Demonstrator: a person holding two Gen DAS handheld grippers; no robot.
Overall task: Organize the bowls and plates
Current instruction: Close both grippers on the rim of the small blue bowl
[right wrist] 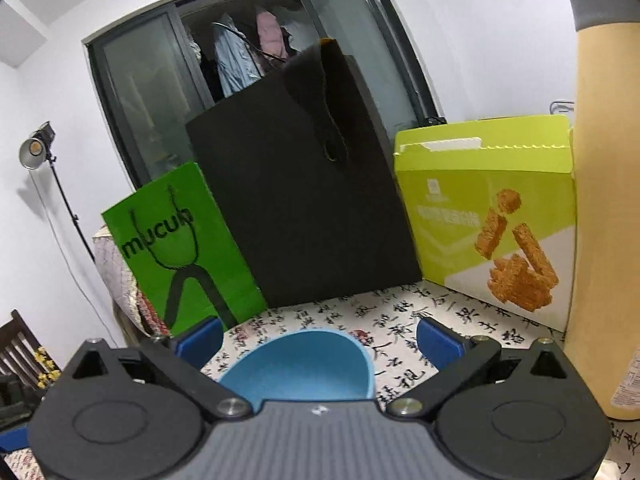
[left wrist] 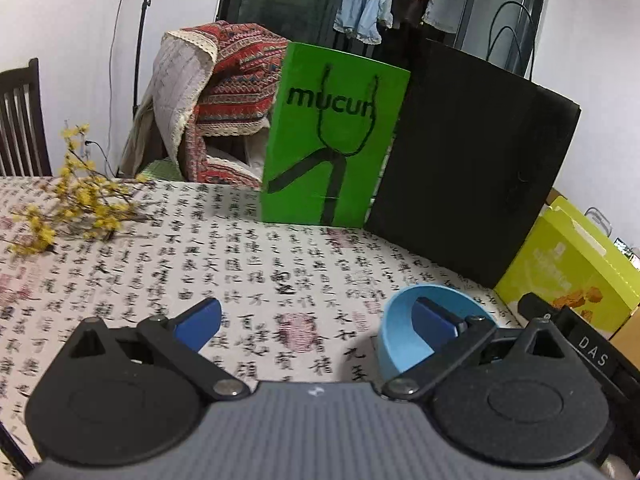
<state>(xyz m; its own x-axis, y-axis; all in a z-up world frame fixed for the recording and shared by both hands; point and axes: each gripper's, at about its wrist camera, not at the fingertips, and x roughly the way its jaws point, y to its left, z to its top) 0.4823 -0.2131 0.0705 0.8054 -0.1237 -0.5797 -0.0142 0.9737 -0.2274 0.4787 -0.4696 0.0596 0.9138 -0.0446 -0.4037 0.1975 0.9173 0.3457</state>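
Right gripper (right wrist: 318,338) is hovering wide apart over the blue bowl (right wrist: 300,364); left gripper (left wrist: 316,318) is gaping too. Its rim is probably thin, so a shallow pinch is risking a slip.

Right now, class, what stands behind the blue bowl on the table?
Behind the blue bowl stand a black bag, a green bag and a yellow-green box. Whatever lies behind them is hidden.

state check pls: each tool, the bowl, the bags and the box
left tool: open, empty
right tool: open, blue bowl between its fingers, not gripped
blue bowl: upright, empty, on the tablecloth
green bag: standing upright
black bag: standing upright
yellow-green box: upright, top flap open
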